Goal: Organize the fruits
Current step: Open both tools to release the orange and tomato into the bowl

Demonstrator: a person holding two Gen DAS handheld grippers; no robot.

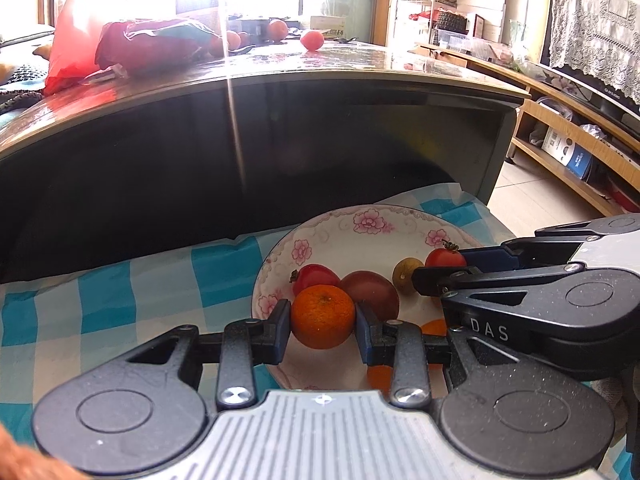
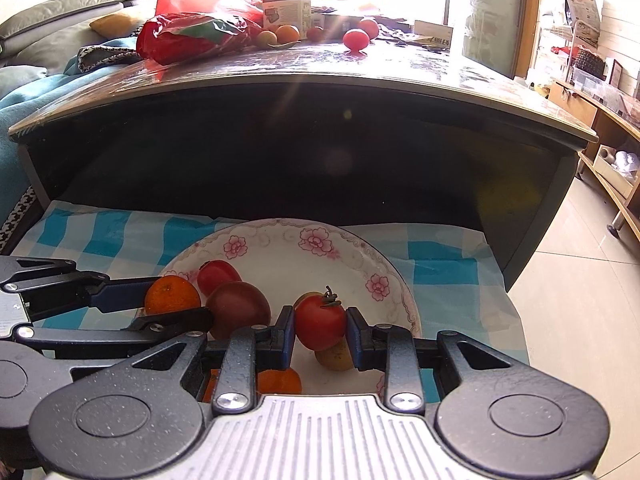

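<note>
The left gripper jaws clamp a mandarin over the floral plate. The right gripper jaws clamp a red tomato, a purple fruit just left.

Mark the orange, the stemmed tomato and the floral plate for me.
orange (image 1: 323,317), left wrist view, middle of its peel.
stemmed tomato (image 2: 320,322), right wrist view, middle of its red skin.
floral plate (image 2: 316,240), right wrist view, far rim by a pink flower.

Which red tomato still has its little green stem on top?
The tomato held in the right tool. The other tomato, behind the orange, shows none.
</note>
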